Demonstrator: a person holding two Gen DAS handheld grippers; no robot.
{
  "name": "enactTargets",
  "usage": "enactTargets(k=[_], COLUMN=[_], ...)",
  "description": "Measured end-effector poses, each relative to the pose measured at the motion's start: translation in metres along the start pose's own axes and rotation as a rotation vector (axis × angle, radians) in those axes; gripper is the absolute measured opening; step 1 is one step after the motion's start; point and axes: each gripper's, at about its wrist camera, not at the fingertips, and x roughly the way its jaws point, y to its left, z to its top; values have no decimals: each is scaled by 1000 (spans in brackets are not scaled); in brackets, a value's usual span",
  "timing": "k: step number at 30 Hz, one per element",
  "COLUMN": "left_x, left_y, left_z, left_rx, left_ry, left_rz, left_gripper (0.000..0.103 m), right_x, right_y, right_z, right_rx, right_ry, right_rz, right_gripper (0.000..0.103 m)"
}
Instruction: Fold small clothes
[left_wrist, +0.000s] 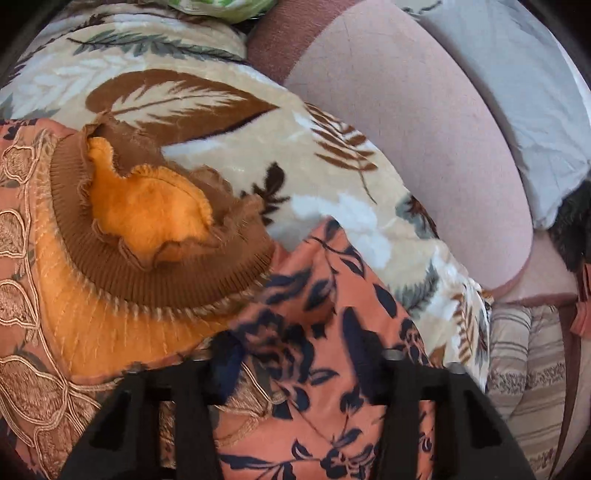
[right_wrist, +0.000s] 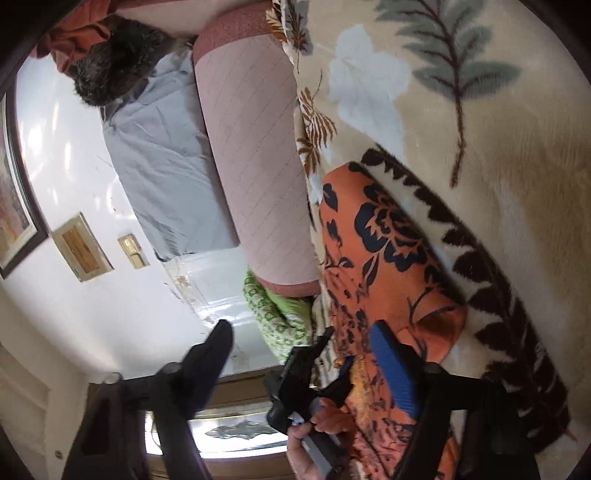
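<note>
An orange garment with a dark blue floral print (left_wrist: 325, 295) lies on a leaf-patterned blanket (left_wrist: 207, 122). A small orange and brown knitted piece with a ribbed hem (left_wrist: 155, 236) sits on it at the left. My left gripper (left_wrist: 295, 365) is open, its fingers (left_wrist: 399, 391) over the floral cloth, which fills the gap between them. In the right wrist view my right gripper (right_wrist: 306, 332) is open and tilted sideways; its blue-padded finger (right_wrist: 395, 369) rests by the floral garment (right_wrist: 376, 243). The left gripper (right_wrist: 306, 380) and the hand holding it show there too.
A pink bolster (left_wrist: 399, 140) lies beside the blanket, with a grey pillow (left_wrist: 517, 96) behind it. A striped mattress edge (left_wrist: 524, 387) is at the right. A white wall with framed pictures (right_wrist: 81, 247) and a green patterned cloth (right_wrist: 277, 314) show in the right wrist view.
</note>
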Motion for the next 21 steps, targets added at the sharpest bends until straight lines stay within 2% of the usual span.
enactTargets(k=[2, 4, 9, 15, 19, 21], left_x=[1, -3, -22, -63, -112, -141], left_y=[8, 15, 19, 27, 40, 59], left_z=[4, 6, 8, 8, 10, 14], left_rx=[-42, -59, -22, -10, 39, 55], left_ry=[-10, -10, -23, -51, -125, -183], left_rz=[-2, -21, -73, -127, -142, -133], left_gripper=[21, 12, 8, 8, 8, 8], right_x=[-2, -4, -9, -8, -1, 5], right_y=[2, 2, 4, 7, 22, 31], right_z=[1, 3, 4, -2, -10, -17], right_rx=[-17, -17, -23, -39, -114, -167], right_ry=[-21, -41, -79, -67, -35, -17], right_rz=[-32, -44, -51, -62, -78, -92], right_gripper=[65, 63, 63, 63, 63, 63])
